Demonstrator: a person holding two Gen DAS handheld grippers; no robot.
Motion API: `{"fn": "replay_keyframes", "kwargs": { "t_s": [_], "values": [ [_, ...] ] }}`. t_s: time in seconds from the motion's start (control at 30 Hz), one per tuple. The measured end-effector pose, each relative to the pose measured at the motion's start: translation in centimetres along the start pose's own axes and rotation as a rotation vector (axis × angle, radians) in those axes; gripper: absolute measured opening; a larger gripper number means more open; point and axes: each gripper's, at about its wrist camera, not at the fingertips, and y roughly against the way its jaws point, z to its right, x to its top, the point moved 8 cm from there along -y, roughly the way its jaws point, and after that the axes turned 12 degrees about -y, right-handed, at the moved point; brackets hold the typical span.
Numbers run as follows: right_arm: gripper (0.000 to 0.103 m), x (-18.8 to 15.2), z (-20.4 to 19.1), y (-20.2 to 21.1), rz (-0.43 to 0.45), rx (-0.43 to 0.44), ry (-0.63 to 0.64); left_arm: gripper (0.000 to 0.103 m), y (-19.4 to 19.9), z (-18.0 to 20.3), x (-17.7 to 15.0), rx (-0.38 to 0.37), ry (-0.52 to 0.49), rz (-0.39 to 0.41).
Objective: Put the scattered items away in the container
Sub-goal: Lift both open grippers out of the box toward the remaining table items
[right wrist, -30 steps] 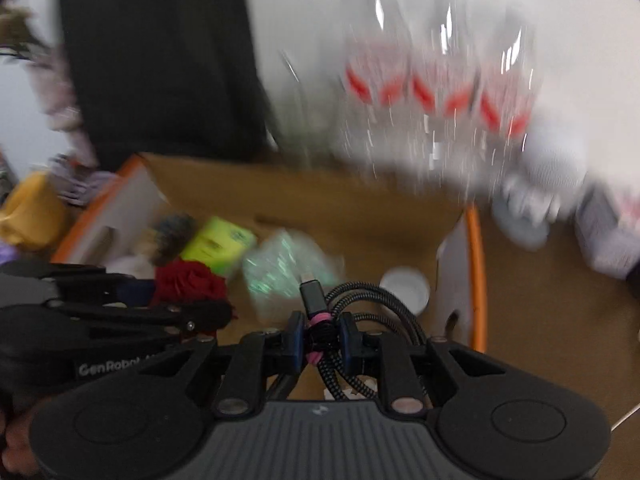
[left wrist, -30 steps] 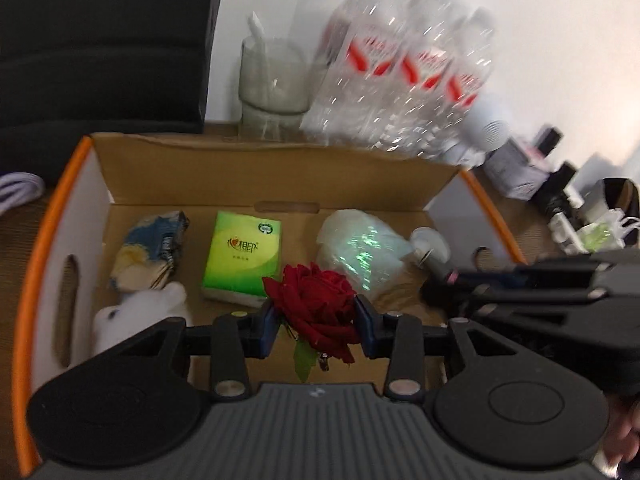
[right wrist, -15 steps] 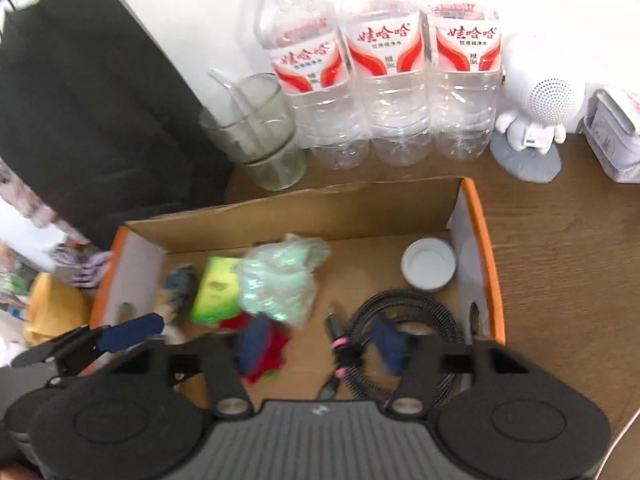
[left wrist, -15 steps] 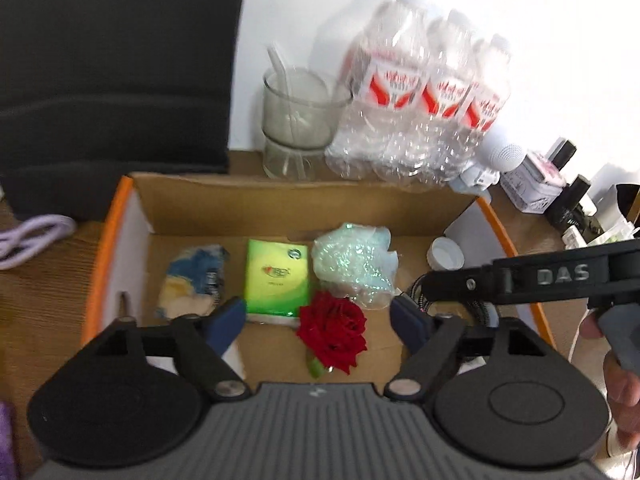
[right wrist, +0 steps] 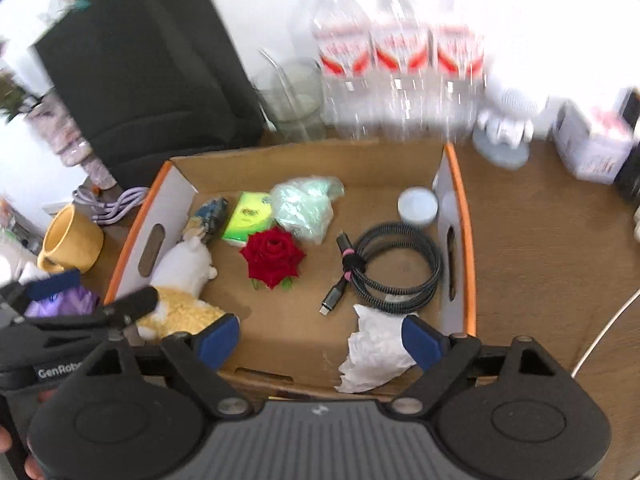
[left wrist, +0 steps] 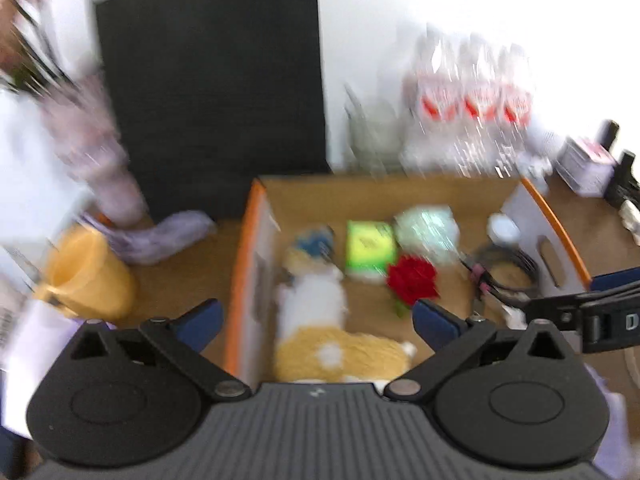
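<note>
Now we have both grippers above the box (right wrist: pixel 460 184), an open cardboard tray with orange-edged side walls and hand slots cut in them. Our left gripper (left wrist: pixel 316 320) has just been opening and hangs with its jaws spread wide and nothing between them, straddling the box's left wall; our right gripper (right wrist: pixel 320 338) has likewise just been opening, jaws apart and clear of everything, over the near wall. Bare floor shows in the middle of the box, between rose (right wrist: pixel 273 258) and cable (right wrist: pixel 394 266). That rose lies red and full-blown, leaves beneath, just beside the green tissue pack (right wrist: pixel 248 218); the cable sits coiled (a pink tie round it) near the right wall. Bottles (right wrist: pixel 400 80) crowd the table behind the far wall.
</note>
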Motion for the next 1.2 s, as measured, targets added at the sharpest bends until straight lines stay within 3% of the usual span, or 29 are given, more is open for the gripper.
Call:
{"fn": "replay_keyframes", "kwargs": {
  "t_s": [0.07,0.13,0.2,0.33,0.43,0.5,0.57,0.63,0.77,0.83,1.03,1.2],
  "values": [
    [0.088,-0.8,0.0,2.1,0.181,0.026,0.047,0.103,2.8,0.1,-1.2,0.079,0.029,0.202],
    [0.088,-2.4,0.5,4.6,0.419,0.047,0.101,0.103,5.1,0.9,-2.9,0.083,0.054,0.369],
    [0.088,-4.0,1.1,5.9,0.549,0.056,0.138,0.103,6.3,1.6,-4.3,0.063,0.079,0.429],
    [0.088,-6.4,2.0,7.5,0.611,0.076,0.12,0.103,9.0,2.4,-5.7,0.075,0.089,0.487],
    [0.088,-9.7,2.9,9.7,0.66,0.021,0.068,0.103,11.5,3.0,-8.4,0.09,0.075,0.449],
    [0.089,-13.5,3.8,11.1,0.682,0.008,0.012,0.103,14.4,3.8,-12.0,0.08,0.1,0.441],
    [0.091,-18.3,4.6,12.7,0.708,0.054,-0.04,0.103,17.2,5.1,-16.0,0.023,0.121,0.486],
    [0.091,-23.0,5.3,13.5,0.711,0.084,-0.051,0.103,19.0,6.2,-19.8,0.013,0.131,0.47],
    [0.091,-29.3,5.3,14.2,0.675,0.022,0.047,0.103,22.2,7.7,-25.1,0.001,0.128,0.448],
    [0.088,-31.8,5.0,14.9,0.667,0.036,0.07,0.103,23.6,8.1,-27.0,0.008,0.13,0.456],
    [0.089,-35.7,4.8,16.8,0.667,0.052,0.097,0.103,25.4,8.1,-29.3,0.006,0.106,0.468],
    [0.087,-34.7,4.8,15.3,0.63,0.04,0.119,0.101,23.9,8.3,-28.6,-0.034,0.106,0.438]
  ]
}}
